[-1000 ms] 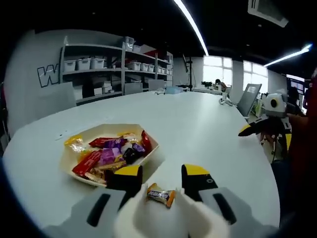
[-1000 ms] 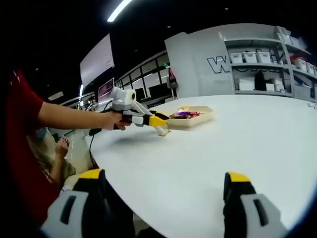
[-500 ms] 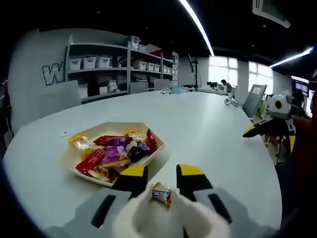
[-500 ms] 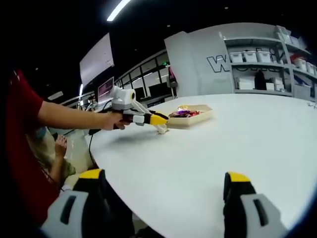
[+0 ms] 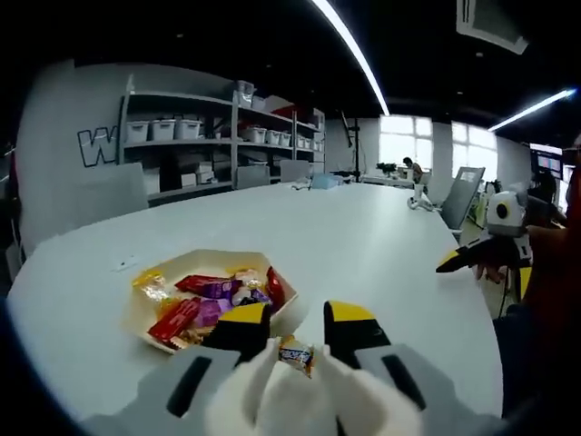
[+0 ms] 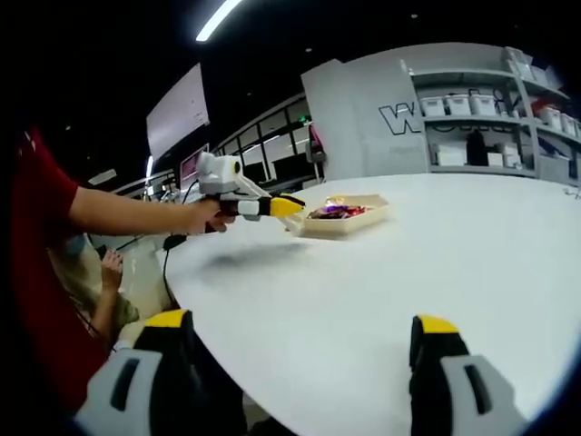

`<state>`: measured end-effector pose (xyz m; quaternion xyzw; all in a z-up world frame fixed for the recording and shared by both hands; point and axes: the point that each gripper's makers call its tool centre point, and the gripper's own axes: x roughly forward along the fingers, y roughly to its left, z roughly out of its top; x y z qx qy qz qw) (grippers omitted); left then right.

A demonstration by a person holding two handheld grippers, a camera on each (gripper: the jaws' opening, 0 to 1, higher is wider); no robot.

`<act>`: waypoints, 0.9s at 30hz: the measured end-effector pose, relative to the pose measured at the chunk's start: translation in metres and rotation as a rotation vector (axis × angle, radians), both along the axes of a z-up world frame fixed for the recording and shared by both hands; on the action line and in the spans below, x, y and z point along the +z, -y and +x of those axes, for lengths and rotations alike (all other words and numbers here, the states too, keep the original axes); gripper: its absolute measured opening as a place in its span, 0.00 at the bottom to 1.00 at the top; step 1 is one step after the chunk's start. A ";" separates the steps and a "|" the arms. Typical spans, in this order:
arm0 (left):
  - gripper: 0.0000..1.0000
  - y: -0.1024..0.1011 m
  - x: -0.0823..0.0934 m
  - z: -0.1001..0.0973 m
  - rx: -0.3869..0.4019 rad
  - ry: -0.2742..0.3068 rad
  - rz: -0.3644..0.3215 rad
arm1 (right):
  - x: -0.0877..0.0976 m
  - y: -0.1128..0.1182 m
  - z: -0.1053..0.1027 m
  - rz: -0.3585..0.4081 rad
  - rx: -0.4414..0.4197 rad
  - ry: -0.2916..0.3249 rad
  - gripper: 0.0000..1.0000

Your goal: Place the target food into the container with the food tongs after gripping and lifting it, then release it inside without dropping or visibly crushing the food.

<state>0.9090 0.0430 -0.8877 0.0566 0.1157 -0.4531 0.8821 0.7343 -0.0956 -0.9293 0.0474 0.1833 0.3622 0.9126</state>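
Tongs (image 5: 292, 386), white and held in my left gripper (image 5: 292, 329), were pinched narrow on a small wrapped candy (image 5: 295, 353) at their tips, lifted off the white table (image 5: 381, 245). Just beyond and to the left sat the tan container (image 5: 145, 313), holding red, purple and yellow sweets. My right gripper (image 6: 295, 341) stood wide apart with nothing between its jaws, low over the table's near edge. Across the table, a person's hand (image 6: 207, 218) held the left gripper beside the container.

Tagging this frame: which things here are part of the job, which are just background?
Job: left gripper, white tongs, wrapped candy pinched in them, tray of sweets.
Background: right gripper, open and idle; table; shelves; chair.
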 end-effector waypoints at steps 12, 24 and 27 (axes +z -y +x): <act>0.23 -0.010 0.014 0.020 0.040 0.005 -0.013 | -0.002 0.003 0.000 0.007 -0.009 -0.002 0.99; 0.23 -0.024 0.021 0.046 0.111 -0.001 -0.025 | -0.002 0.008 0.000 0.010 -0.021 -0.005 0.99; 0.23 -0.027 0.022 0.052 0.126 0.001 -0.019 | -0.001 0.009 0.001 0.010 -0.026 -0.003 0.99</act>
